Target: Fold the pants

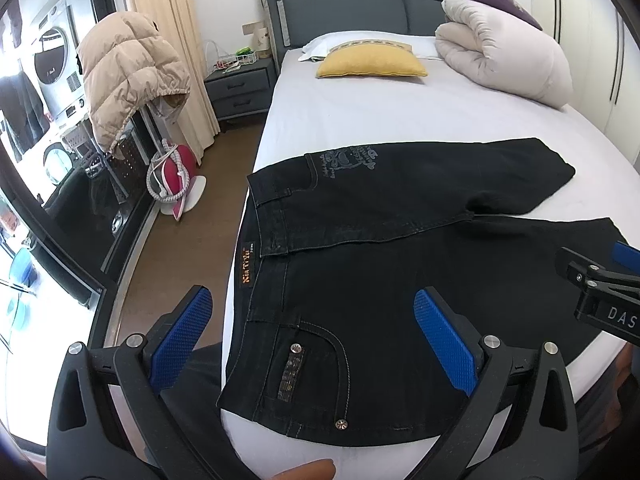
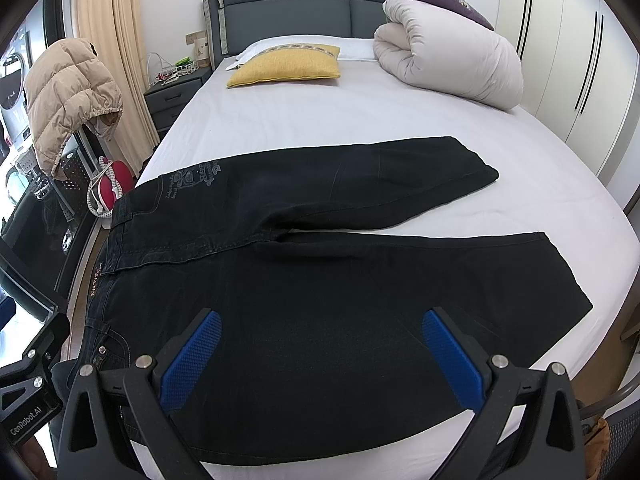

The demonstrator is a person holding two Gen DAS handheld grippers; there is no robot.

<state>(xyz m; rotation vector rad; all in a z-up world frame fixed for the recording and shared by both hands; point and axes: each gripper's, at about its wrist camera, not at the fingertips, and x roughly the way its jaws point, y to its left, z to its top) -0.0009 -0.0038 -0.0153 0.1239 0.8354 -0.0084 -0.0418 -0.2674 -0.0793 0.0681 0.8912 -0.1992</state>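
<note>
Black jeans (image 1: 360, 280) lie flat across the near end of the bed, waist to the left, both legs spread to the right; they also show in the right wrist view (image 2: 320, 288). My left gripper (image 1: 312, 332) is open and empty, hovering above the waist and front pocket. My right gripper (image 2: 320, 352) is open and empty, hovering above the near leg's thigh. The right gripper's body (image 1: 600, 284) shows at the right edge of the left wrist view. The left gripper's body (image 2: 28, 392) shows at the lower left of the right wrist view.
The bed (image 2: 360, 120) has a white sheet, a yellow pillow (image 2: 286, 67), a rolled duvet (image 2: 452, 56) and a grey headboard. A nightstand (image 1: 240, 88), a puffer jacket (image 1: 128, 76) and a red iron (image 1: 176, 176) stand left of the bed. Wardrobes (image 2: 560, 60) line the right.
</note>
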